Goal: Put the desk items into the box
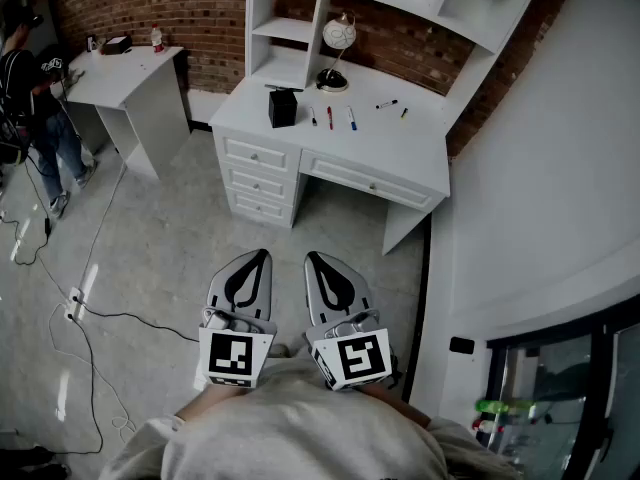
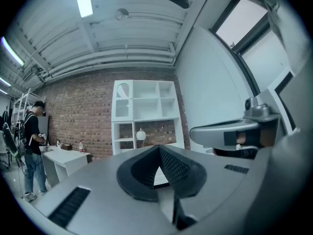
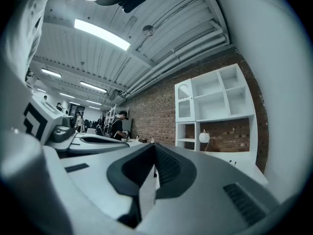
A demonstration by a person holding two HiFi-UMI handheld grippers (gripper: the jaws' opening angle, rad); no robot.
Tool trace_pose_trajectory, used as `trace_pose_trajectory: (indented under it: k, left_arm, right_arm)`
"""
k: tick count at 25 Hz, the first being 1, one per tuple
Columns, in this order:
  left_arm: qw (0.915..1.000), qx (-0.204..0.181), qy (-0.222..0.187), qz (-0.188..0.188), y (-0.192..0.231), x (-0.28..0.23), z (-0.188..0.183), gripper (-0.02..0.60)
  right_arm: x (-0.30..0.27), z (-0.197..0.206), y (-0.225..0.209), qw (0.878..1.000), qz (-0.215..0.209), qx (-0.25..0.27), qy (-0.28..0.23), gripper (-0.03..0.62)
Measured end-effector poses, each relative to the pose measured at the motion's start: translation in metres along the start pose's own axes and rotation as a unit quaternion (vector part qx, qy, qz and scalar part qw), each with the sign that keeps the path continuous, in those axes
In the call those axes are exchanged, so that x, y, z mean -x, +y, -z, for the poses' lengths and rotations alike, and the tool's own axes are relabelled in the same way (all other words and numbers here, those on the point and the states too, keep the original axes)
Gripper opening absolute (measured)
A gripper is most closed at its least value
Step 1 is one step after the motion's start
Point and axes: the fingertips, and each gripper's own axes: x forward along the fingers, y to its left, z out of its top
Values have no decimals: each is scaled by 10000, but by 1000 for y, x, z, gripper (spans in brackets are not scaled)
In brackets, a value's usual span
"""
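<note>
Far ahead in the head view stands a white desk (image 1: 395,153) with a hutch. On its top sits a small black box (image 1: 282,107), open at the top. Beside it lie several markers: a black one (image 1: 313,116), a red one (image 1: 329,118), a blue one (image 1: 351,118), and two more (image 1: 387,103) further right. My left gripper (image 1: 262,255) and right gripper (image 1: 312,259) are held close to the person's body above the floor, well short of the desk. Both are shut and hold nothing. The left gripper view shows the left gripper's (image 2: 158,150) jaws closed together, and the right gripper view shows the same for the right gripper (image 3: 154,147).
A round white lamp (image 1: 338,38) stands at the back of the desk. A second white desk (image 1: 130,80) is at the far left, with a person (image 1: 32,93) beside it. Cables (image 1: 90,313) trail over the grey floor. A white wall (image 1: 560,168) runs along the right.
</note>
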Motion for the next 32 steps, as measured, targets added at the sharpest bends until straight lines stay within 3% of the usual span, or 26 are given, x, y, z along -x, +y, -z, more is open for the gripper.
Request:
trace_pose_trajectory:
  k: [8, 16, 24, 32]
  left_arm:
    - [9998, 180, 97, 88, 3, -4, 10, 4]
    - [9994, 292, 131, 107, 12, -21, 17, 5]
    - [9993, 295, 157, 163, 23, -83, 21, 4]
    - [9988, 388, 274, 150, 47, -177, 31, 5]
  right_arm:
    - [1, 7, -6, 9998, 154, -13, 103, 17]
    - [-15, 13, -30, 9988, 325, -374, -4, 17]
    - [-63, 26, -73, 9983, 332, -488, 5, 17]
    - [-144, 46, -133, 9985, 199, -488, 150, 17]
